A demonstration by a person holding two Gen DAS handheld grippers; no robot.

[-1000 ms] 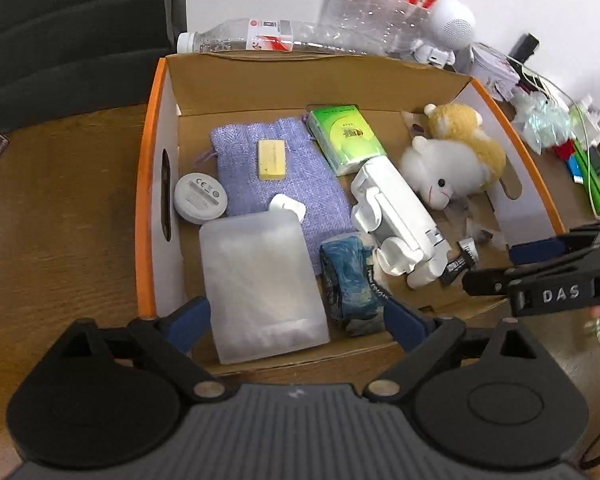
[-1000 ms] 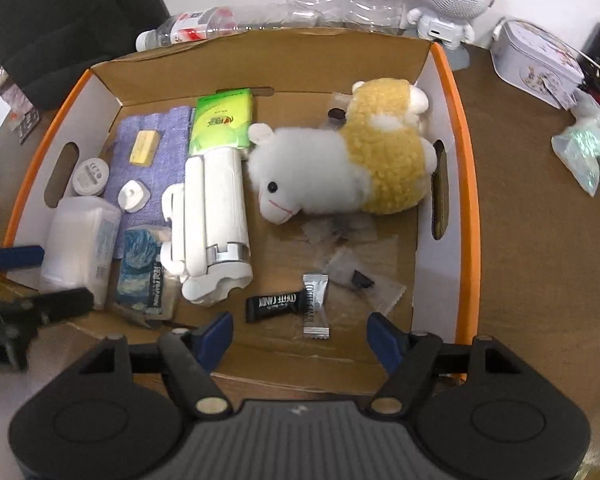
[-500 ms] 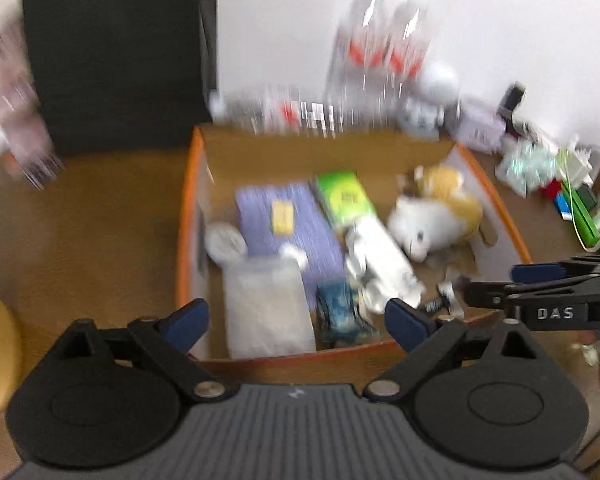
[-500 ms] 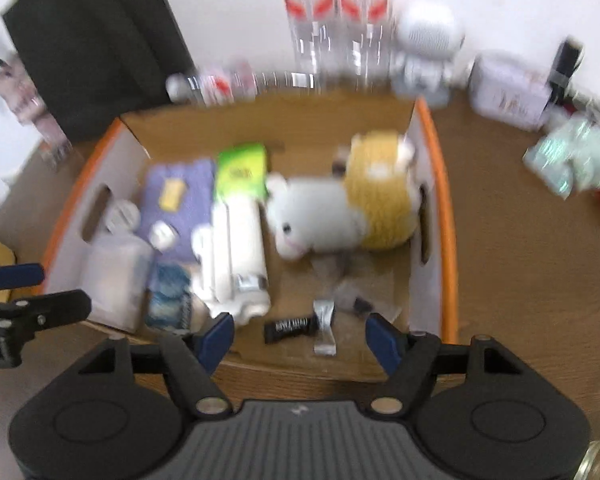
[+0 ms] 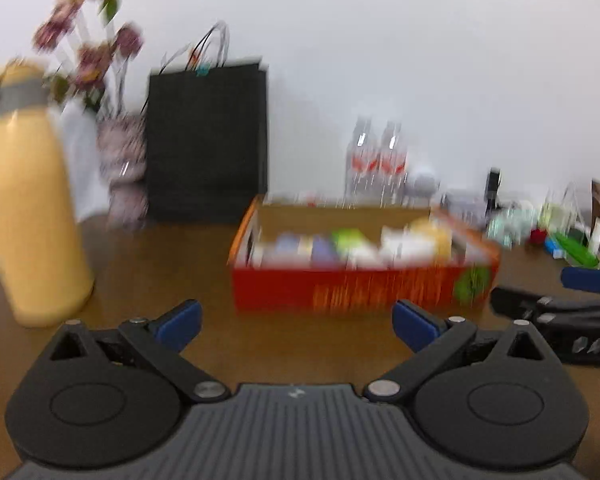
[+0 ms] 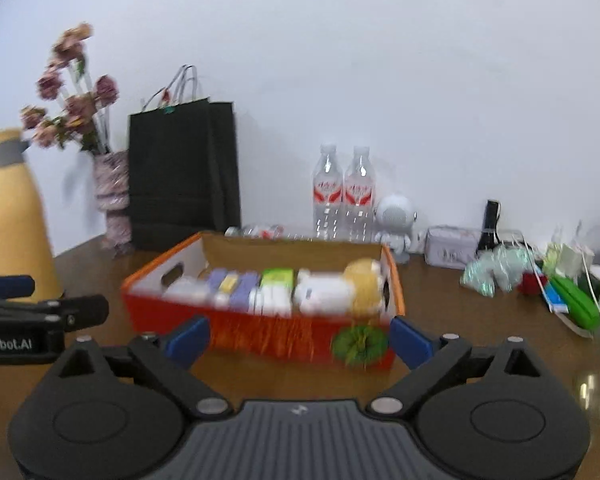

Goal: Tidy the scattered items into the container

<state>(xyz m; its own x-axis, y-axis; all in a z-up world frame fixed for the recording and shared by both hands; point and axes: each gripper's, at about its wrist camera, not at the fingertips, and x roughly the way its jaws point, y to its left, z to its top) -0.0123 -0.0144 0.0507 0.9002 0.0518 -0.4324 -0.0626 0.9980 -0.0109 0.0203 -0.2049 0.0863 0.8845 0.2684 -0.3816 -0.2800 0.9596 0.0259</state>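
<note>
Left wrist view: the left gripper (image 5: 296, 322) stands wide with nothing between its blue pads, above bare wooden table (image 5: 172, 256). The cardboard box (image 5: 356, 288), orange-red on its near wall, sits at 12 o'clock from the fingers, well apart, blurred; inside show purple, green and white shapes and a yellow-and-white plush toy (image 5: 416, 240). A yellow flask (image 5: 32, 216) stands at 9 o'clock, a black paper bag (image 5: 206, 140) at 11 o'clock. The right gripper (image 5: 556, 300) juts in at 3 o'clock.

Right wrist view: the right gripper (image 6: 300, 338) has its jaws opening, already wide, with nothing gripped. The box (image 6: 260, 332) lies at 12 o'clock just beyond the fingertips, holding the plush toy (image 6: 340, 288) and a green packet (image 6: 276, 278). Two water bottles (image 6: 342, 194) stand behind it at 12 o'clock. The left gripper (image 6: 44, 300) shows at 9 o'clock.
</note>
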